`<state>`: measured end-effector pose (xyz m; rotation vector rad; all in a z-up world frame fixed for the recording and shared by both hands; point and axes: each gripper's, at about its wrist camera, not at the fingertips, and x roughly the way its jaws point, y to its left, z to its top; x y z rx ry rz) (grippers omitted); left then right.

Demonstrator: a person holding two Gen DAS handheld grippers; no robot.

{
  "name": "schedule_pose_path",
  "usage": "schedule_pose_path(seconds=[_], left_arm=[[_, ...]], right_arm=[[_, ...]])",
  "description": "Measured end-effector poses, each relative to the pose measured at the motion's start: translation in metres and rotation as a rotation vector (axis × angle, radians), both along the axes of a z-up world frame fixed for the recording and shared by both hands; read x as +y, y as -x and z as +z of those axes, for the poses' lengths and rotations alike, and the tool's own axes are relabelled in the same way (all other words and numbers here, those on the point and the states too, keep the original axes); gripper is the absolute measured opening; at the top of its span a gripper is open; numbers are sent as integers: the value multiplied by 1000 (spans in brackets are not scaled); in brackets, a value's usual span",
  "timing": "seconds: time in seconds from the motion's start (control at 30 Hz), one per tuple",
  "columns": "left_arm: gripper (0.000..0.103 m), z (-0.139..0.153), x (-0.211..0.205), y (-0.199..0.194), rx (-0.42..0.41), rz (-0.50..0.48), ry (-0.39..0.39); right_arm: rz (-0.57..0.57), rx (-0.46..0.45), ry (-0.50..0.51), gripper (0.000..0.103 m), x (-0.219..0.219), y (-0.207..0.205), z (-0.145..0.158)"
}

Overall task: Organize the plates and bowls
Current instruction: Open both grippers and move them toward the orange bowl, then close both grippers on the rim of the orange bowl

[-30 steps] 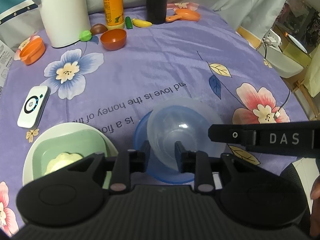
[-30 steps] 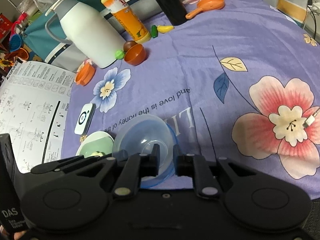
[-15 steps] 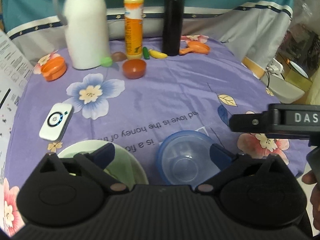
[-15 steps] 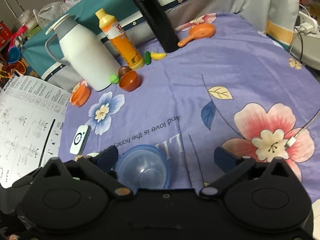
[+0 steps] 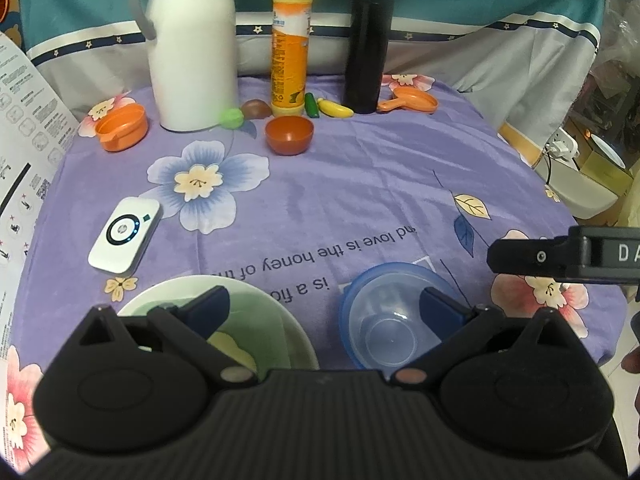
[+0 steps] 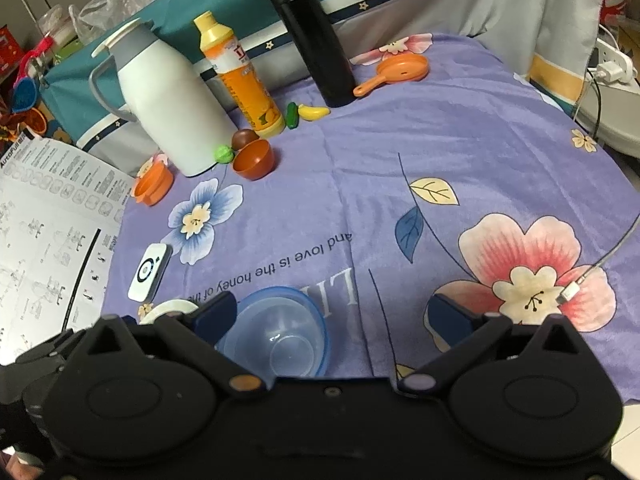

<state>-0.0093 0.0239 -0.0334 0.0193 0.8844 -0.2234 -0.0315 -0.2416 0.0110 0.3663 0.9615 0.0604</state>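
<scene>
your left gripper point(image 5: 324, 308) hangs over the near edge of the table point(image 5: 360, 184) with its jaws spread wide and nothing between them. below its left finger sits the white plate point(image 5: 280, 312) holding a green dish, at the near left. just right of it, still at the near edge, the clear bowl point(image 5: 390, 334) rests nested in the blue bowl point(image 5: 352, 292). your right gripper point(image 6: 332, 312) hangs above the same stack, jaws fully apart too, gripping nothing; its left finger overlaps the blue bowl's rim.
</scene>
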Motion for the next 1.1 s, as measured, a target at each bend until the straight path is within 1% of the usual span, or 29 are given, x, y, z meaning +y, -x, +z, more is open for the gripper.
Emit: schedule_pose_path(seconds=[0.37, 0.6, 0.8, 1.03, 1.1], left_arm=[[103, -5, 11, -18, -4, 28, -3], [103, -7, 20, -44, -24, 52, -25], [103, -4, 30, -80, -44, 90, -22], [103, -6, 40, -130, -49, 132, 20], [103, -8, 40, -145, -56, 138, 19]], right_arm=[[26, 34, 14, 103, 5, -14, -6], [42, 33, 14, 103, 10, -38, -5], [48, 20, 10, 103, 16, -70, -3], [50, 12, -6, 103, 26, -123, -5], [50, 17, -12, 103, 29, -140, -6]])
